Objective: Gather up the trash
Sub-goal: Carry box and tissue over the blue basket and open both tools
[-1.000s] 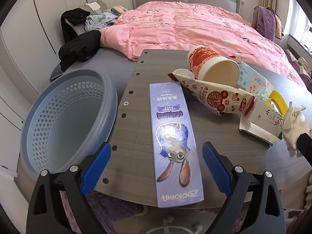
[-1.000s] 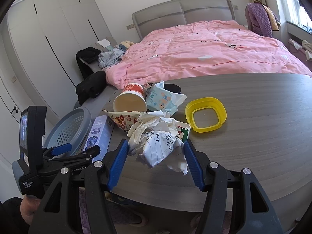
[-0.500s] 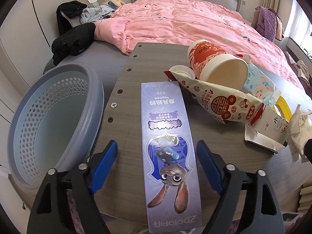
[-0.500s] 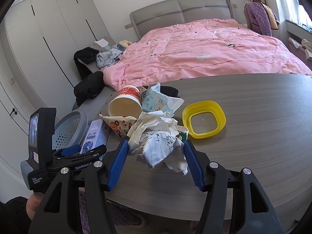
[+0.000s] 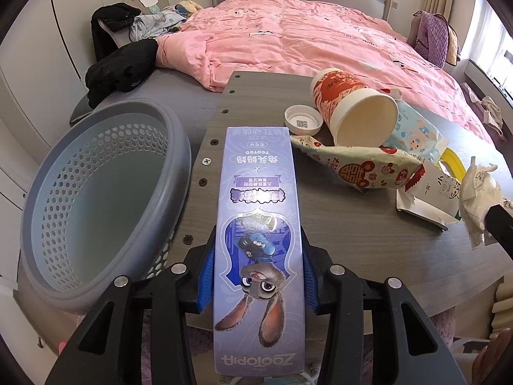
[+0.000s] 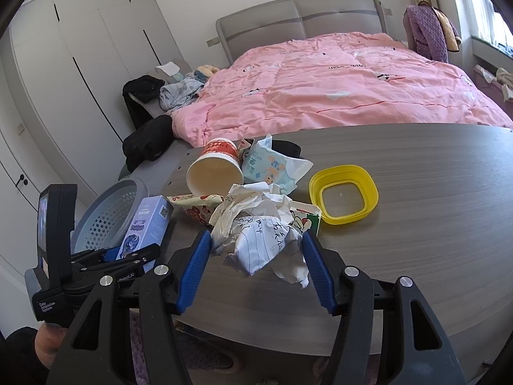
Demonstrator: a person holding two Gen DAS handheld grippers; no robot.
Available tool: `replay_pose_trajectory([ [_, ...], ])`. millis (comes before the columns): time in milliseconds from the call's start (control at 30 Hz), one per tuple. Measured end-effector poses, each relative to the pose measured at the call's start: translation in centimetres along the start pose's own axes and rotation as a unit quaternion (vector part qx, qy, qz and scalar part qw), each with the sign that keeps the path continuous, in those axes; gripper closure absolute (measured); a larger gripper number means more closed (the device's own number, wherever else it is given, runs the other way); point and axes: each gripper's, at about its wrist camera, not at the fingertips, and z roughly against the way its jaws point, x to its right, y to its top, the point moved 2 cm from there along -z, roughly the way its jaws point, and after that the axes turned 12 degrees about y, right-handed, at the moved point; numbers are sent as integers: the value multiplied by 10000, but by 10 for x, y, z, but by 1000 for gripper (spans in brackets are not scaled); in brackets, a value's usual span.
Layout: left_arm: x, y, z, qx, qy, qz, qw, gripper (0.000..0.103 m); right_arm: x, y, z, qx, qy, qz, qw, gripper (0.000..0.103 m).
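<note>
A bedroom: a bed with a pink quilt (image 6: 336,86) stands beyond a grey wood-grain table (image 6: 416,218), and white wardrobe doors (image 6: 80,64) line the wall. The table is the landmark here.

Off the table's left end, just beside its edge, sits a grey perforated laundry basket (image 5: 64,192). Lying on the table near that end is a long purple Zootopia box (image 5: 259,224), its near end reaching past the table's front edge. The left gripper (image 5: 256,276) straddles this box; its jaws are closing, and the blue pads (image 5: 205,276) sit against both long sides of the box.

Further along the table from the box lie a white bottle cap (image 5: 303,123), a tipped-over red-and-white paper cup (image 5: 356,109) with its mouth facing the camera, a cream snack bag with red prints (image 5: 359,166), a pale blue wipes packet (image 6: 272,166) and a small carton (image 5: 429,199). A yellow square lid (image 6: 343,195) rests on the table apart from this heap, toward the table's middle.

At the table's front edge, the right gripper (image 6: 256,266) is clenched on a crumpled sheet of white paper (image 6: 259,237) with handwriting on it; both blue pads press its sides. A person's hand (image 6: 48,343) below the front edge holds the left gripper's handle.
</note>
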Motion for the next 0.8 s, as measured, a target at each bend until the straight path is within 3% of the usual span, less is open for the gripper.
replay_pose_trajectory([
  [433, -72, 14, 52, 713, 85, 508, 9961, 60, -55, 13, -11, -74, 145, 423, 9990, 45],
  [800, -162, 8, 33, 610, 586, 905, 9923, 60, -133, 24, -73, -463, 660, 988, 9918, 45],
])
